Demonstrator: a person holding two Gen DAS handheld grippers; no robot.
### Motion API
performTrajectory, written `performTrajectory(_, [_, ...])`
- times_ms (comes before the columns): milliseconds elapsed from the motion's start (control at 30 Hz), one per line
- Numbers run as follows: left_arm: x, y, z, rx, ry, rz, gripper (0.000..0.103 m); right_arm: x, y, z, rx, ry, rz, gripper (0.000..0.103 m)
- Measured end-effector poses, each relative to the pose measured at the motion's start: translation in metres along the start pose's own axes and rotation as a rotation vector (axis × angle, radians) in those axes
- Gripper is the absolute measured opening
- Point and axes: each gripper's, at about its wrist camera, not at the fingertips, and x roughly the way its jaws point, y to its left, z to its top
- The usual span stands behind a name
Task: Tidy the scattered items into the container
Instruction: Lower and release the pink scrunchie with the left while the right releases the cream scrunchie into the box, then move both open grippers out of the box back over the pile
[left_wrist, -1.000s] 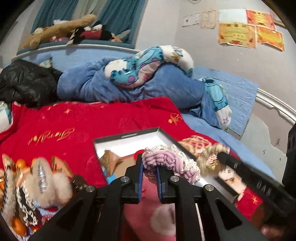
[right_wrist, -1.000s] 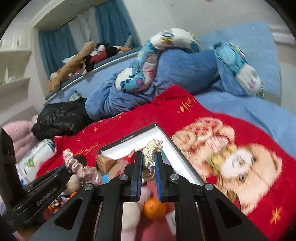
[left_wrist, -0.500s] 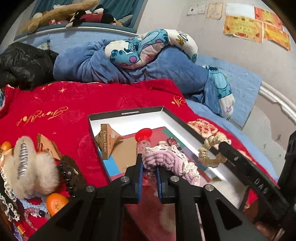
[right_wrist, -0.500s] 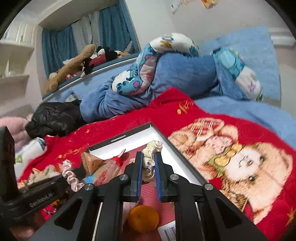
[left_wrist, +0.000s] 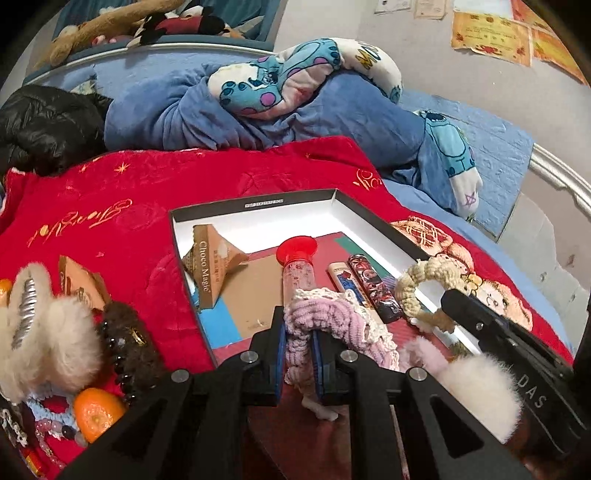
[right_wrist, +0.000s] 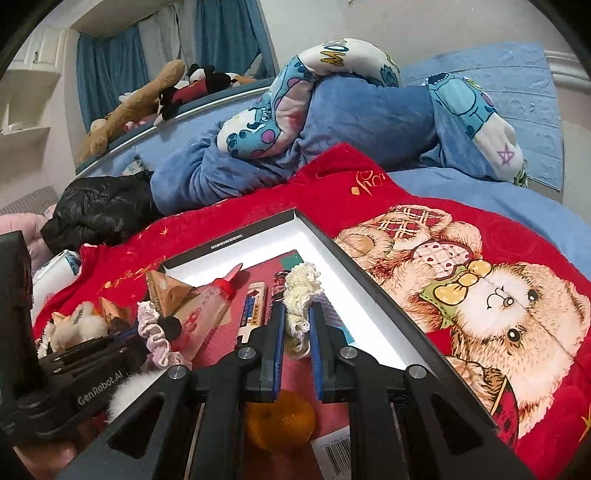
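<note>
The triangular packet (left_wrist: 210, 266) reads "Choco Magic"; the left tongs' body (right_wrist: 85, 384) reads "GenRobot.AI".

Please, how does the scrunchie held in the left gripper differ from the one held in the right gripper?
The pink scrunchie in the left gripper is pale pink with a cream lace edge; the cream scrunchie in the right gripper is all cream-yellow. The pink scrunchie looks bulkier and spreads sideways past the fingers, while the cream scrunchie is slimmer and stands up between them. Both are pinched by shut grippers above the open box.
</note>
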Motion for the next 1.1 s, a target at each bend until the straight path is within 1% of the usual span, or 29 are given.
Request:
performTrajectory(233, [-0.002, -0.009, -0.001, 0.050, -0.013, 0.047, 0.013, 0.000, -0.001, -0.001, 0.002, -0.001, -0.001, 0.016])
performTrajectory(433, [-0.001, -0.010, 0.000, 0.057, -0.007, 0.044, 0.014, -0.002, -0.003, -0.001, 0.020, -0.007, -0.007, 0.017])
performTrajectory(467, [-0.001, -0.010, 0.000, 0.057, -0.007, 0.045, 0.015, -0.002, -0.004, -0.001, 0.024, -0.008, -0.009, 0.021])
performTrajectory(500, [-0.001, -0.010, 0.000, 0.057, -0.004, 0.049, 0.019, -0.002, -0.004, -0.001, 0.027, -0.010, -0.010, 0.026])
performTrajectory(533, [0.000, -0.010, 0.000, 0.058, -0.001, 0.052, 0.022, -0.004, -0.005, -0.001, 0.032, -0.015, -0.012, 0.028])
performTrajectory(567, [0.001, -0.010, 0.000, 0.058, 0.004, 0.055, 0.023, -0.004, -0.006, -0.001, 0.036, -0.020, -0.014, 0.032])
performTrajectory(600, [0.001, -0.010, 0.000, 0.055, 0.006, 0.068, 0.029, -0.006, -0.007, -0.001, 0.044, -0.024, -0.014, 0.037])
performTrajectory(633, [0.000, -0.009, 0.000, 0.049, 0.004, 0.078, 0.035, -0.006, -0.009, -0.001, 0.052, -0.027, -0.013, 0.038])
performTrajectory(700, [-0.001, -0.006, 0.000, 0.037, 0.001, 0.084, 0.045, -0.008, -0.015, -0.001, 0.079, -0.039, -0.009, 0.047])
performTrajectory(767, [-0.003, -0.005, 0.000, 0.036, -0.004, 0.067, 0.049, -0.012, -0.019, 0.000, 0.101, -0.055, 0.020, 0.048])
performTrajectory(800, [-0.004, -0.006, 0.000, 0.041, -0.007, 0.068, 0.059, -0.013, -0.018, 0.000, 0.100, -0.063, 0.023, 0.057])
performTrajectory(833, [-0.006, -0.007, 0.000, 0.049, -0.016, 0.075, 0.066, -0.016, -0.016, 0.000, 0.093, -0.074, 0.007, 0.068])
performTrajectory(867, [-0.008, -0.008, 0.000, 0.055, -0.028, 0.078, 0.071, -0.017, -0.015, 0.000, 0.089, -0.080, -0.005, 0.097])
performTrajectory(900, [-0.011, -0.008, 0.001, 0.056, -0.040, 0.076, 0.080, -0.019, -0.014, 0.000, 0.087, -0.089, -0.007, 0.103])
performTrajectory(933, [-0.014, -0.008, 0.001, 0.054, -0.055, 0.072, 0.091, -0.020, -0.014, 0.000, 0.088, -0.096, -0.002, 0.103])
performTrajectory(1000, [-0.018, -0.004, 0.002, 0.032, -0.070, 0.063, 0.101, -0.022, -0.016, 0.000, 0.098, -0.108, 0.004, 0.103])
performTrajectory(1033, [-0.019, -0.001, 0.003, 0.018, -0.077, 0.055, 0.103, -0.023, -0.018, 0.000, 0.111, -0.109, 0.004, 0.103])
performTrajectory(1100, [-0.019, 0.004, 0.004, -0.004, -0.071, 0.041, 0.103, -0.021, -0.023, 0.000, 0.140, -0.105, 0.001, 0.103])
